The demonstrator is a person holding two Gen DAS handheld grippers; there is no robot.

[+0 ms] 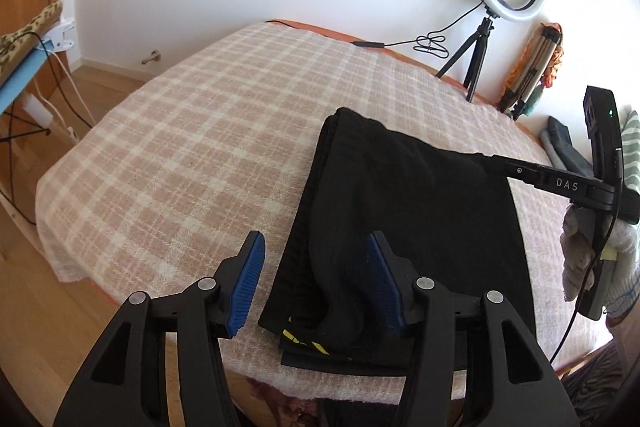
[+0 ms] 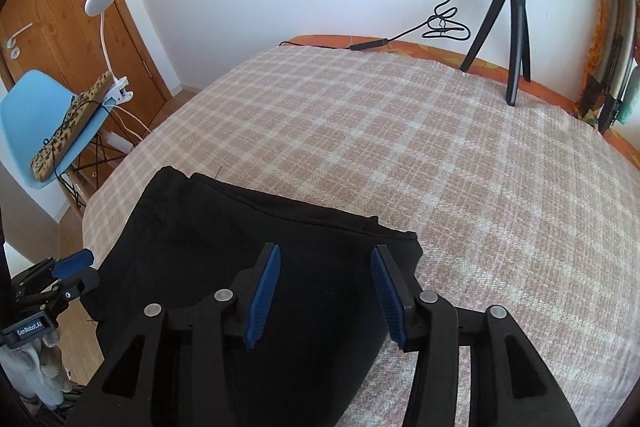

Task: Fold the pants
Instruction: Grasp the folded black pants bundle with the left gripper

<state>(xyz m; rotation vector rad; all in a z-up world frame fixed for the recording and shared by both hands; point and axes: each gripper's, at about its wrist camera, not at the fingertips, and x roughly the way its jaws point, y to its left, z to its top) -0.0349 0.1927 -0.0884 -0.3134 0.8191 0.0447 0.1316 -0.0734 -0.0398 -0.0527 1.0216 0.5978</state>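
I see the black pants (image 1: 404, 211) folded on the plaid blanket (image 1: 192, 147) near the bed's front edge. My left gripper (image 1: 316, 283) and right gripper (image 2: 324, 295) hover over them, both pairs of fingers apart and clamping nothing.

A home bedroom: a bed under a pink-and-cream checked woollen blanket (image 2: 400, 155) fills the middle, a wooden door (image 2: 60, 27) and pale blue plastic chair (image 2: 36, 107) at left, white walls, wood floor.
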